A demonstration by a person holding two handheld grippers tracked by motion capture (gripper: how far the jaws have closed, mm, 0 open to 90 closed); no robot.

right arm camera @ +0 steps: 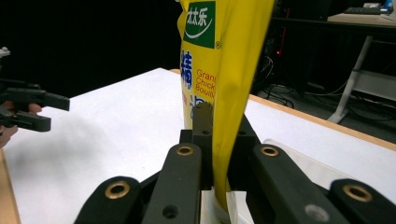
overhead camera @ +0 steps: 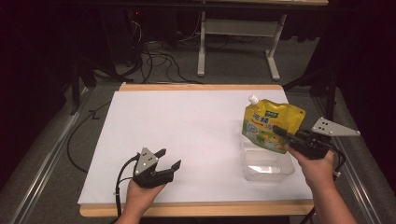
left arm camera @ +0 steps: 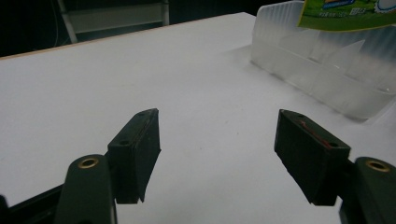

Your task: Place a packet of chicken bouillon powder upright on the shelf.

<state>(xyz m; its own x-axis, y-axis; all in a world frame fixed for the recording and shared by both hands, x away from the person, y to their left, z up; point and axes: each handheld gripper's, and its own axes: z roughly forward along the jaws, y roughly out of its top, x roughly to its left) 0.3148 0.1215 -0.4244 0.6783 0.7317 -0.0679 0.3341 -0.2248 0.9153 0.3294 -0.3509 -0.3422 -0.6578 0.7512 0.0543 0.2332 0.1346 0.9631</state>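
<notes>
The right gripper (overhead camera: 285,135) was clenched on the yellow pouch (overhead camera: 270,125), which hung upright just above the clear tub (overhead camera: 267,164) toward 6 o'clock, while the left gripper (overhead camera: 169,159) idled splayed at 9 o'clock

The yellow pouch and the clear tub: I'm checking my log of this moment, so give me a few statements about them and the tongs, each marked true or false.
1. The right tongs are shut on the yellow pouch. True.
2. The pouch lies flat on the white table. False: it is held upright in the air, over the clear tub.
3. The left tongs are open and hold nothing. True.
4. The clear tub is full of packets. False: it looks empty.
5. The pouch's white cap points up. True.
</notes>
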